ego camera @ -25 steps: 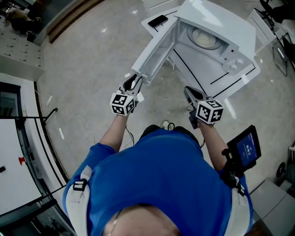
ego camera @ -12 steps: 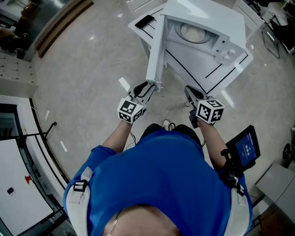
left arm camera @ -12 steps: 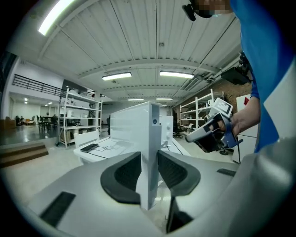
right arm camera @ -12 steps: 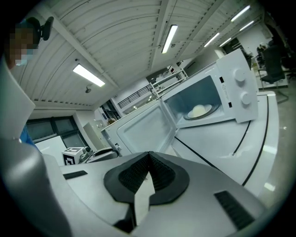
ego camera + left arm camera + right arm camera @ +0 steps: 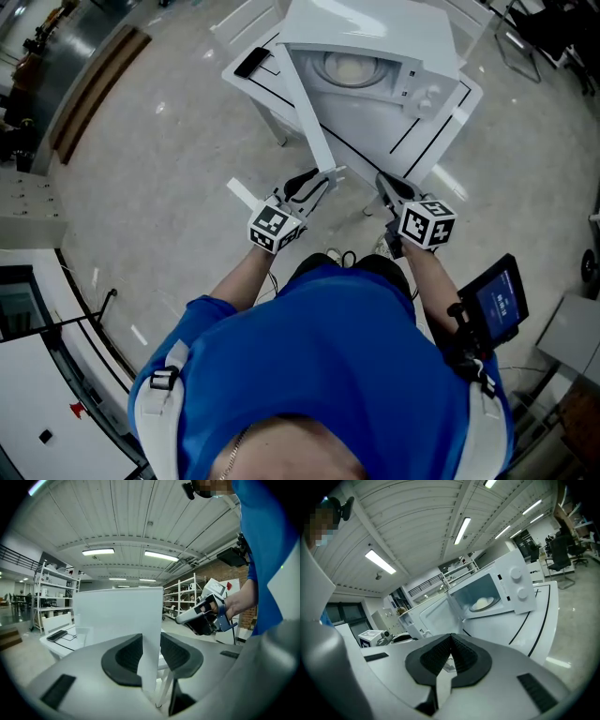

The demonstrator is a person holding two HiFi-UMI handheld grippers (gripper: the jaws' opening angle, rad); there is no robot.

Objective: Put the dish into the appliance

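Observation:
A white microwave (image 5: 375, 37) stands on a white table (image 5: 448, 111), and a pale dish (image 5: 349, 67) lies inside on its turntable. The microwave's door (image 5: 309, 112) stands partly open, edge towards me. My left gripper (image 5: 317, 180) is shut on the door's free edge; in the left gripper view the white door panel (image 5: 117, 616) sits pinched between the dark pads (image 5: 126, 654). My right gripper (image 5: 386, 187) hangs shut and empty in front of the table. The right gripper view shows the dish (image 5: 482, 603) in the open cavity, beyond its closed jaws (image 5: 451, 653).
A black phone (image 5: 251, 62) lies on the table's far left corner. A small screen (image 5: 497, 300) hangs at the person's right side. Polished floor lies all round the table. Shelving and desks stand in the background of both gripper views.
The door has swung from wide open at the left to about halfway closed. My left gripper has gone rightward with it, holding its edge. The right gripper has stayed shut in front of the table.

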